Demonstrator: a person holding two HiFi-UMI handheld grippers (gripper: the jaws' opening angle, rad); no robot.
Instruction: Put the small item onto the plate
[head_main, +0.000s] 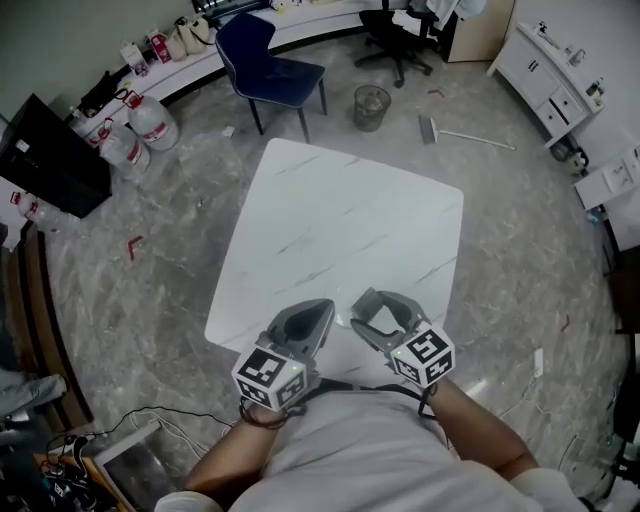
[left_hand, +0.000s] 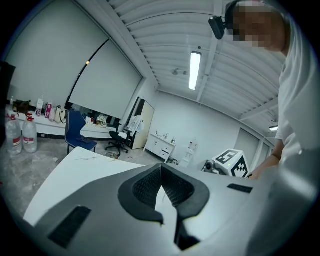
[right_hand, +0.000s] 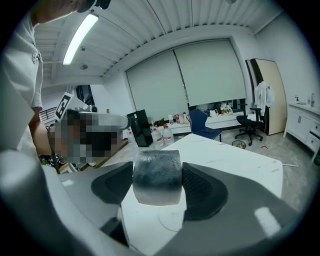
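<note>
Right gripper (head_main: 380, 316) is clamped on the small grey block (right_hand: 156, 175), up over the near edge of the white counter (head_main: 340, 220); left gripper (left_hand: 161, 171) is closed on nothing beside it

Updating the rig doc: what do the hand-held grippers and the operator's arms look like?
Both the left hand-held gripper and right hand-held gripper are grey moulded shells with black ribbed pads. Each carries a white cube with black square markers. The person wears a white short-sleeved shirt; forearms bare.
</note>
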